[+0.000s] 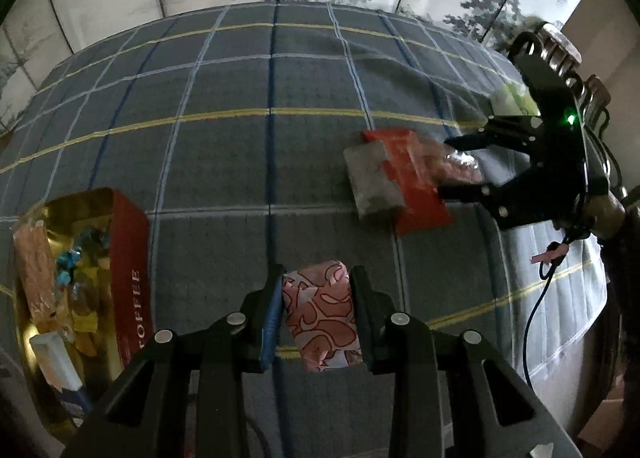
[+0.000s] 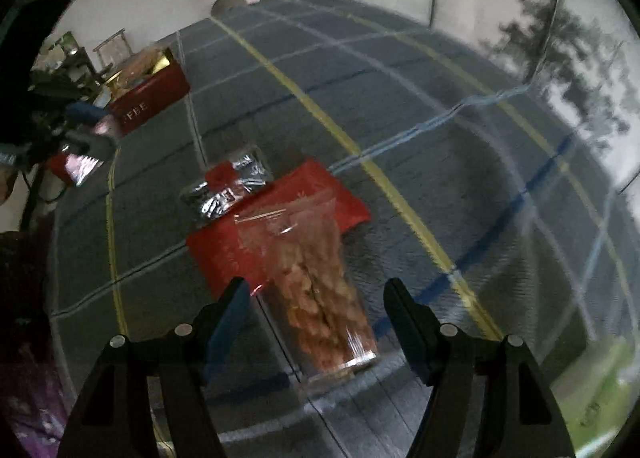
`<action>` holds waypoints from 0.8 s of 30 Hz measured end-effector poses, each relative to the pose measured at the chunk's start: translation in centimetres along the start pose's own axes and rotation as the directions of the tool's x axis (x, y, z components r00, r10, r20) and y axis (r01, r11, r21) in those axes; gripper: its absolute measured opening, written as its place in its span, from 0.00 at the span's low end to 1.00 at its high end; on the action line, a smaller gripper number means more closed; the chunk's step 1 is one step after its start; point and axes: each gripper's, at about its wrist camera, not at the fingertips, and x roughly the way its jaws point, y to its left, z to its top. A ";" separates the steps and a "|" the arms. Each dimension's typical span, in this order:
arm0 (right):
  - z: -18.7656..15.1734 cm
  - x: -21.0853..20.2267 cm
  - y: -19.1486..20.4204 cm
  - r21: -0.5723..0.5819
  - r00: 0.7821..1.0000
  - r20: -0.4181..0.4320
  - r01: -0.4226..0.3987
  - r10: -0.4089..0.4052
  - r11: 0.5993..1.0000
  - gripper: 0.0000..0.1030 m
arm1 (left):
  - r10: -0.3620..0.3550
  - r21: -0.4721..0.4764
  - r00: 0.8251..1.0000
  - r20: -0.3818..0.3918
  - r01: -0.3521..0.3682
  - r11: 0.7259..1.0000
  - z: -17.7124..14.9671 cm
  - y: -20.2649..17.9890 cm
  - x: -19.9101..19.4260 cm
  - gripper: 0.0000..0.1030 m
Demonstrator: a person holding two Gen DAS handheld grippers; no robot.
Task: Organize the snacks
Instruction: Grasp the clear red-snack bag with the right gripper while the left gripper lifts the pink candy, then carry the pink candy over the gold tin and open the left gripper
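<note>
My left gripper [image 1: 316, 314] is shut on a pink patterned snack packet [image 1: 320, 318], held above the plaid cloth. A red box marked COFFEE [image 1: 128, 270] with a gold lining holds several snacks at the left; it also shows in the right wrist view [image 2: 152, 93]. My right gripper [image 2: 316, 314] is open, its fingers on either side of a clear bag of orange snacks [image 2: 320, 282]. That bag lies partly on a flat red packet [image 2: 280, 217], beside a silver packet [image 2: 228, 185]. The left wrist view shows the right gripper [image 1: 444, 167] at that pile [image 1: 404, 177].
The grey-blue plaid tablecloth [image 1: 240, 137] covers the whole table. Its right edge drops off by a blue cable [image 1: 536, 298]. A wall with tree prints stands behind. Shelves with clutter [image 2: 68, 53] sit beyond the far left edge.
</note>
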 end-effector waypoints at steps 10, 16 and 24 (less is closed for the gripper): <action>-6.0 -2.1 3.2 0.273 0.989 0.104 0.069 -0.100 0.960 0.38 | -0.003 -0.008 1.000 0.021 0.003 1.000 -2.1 0.3 -1.7 0.28; -11.9 -5.4 6.8 0.538 0.941 0.303 -0.038 -0.152 0.842 0.38 | 0.012 -0.009 0.998 0.069 -0.011 1.000 -3.7 0.5 -3.6 0.28; -11.6 -4.1 10.8 0.647 0.914 0.349 -0.077 -0.206 0.758 0.38 | 0.060 -0.026 0.989 0.132 -0.057 0.998 -6.2 2.1 -5.9 0.28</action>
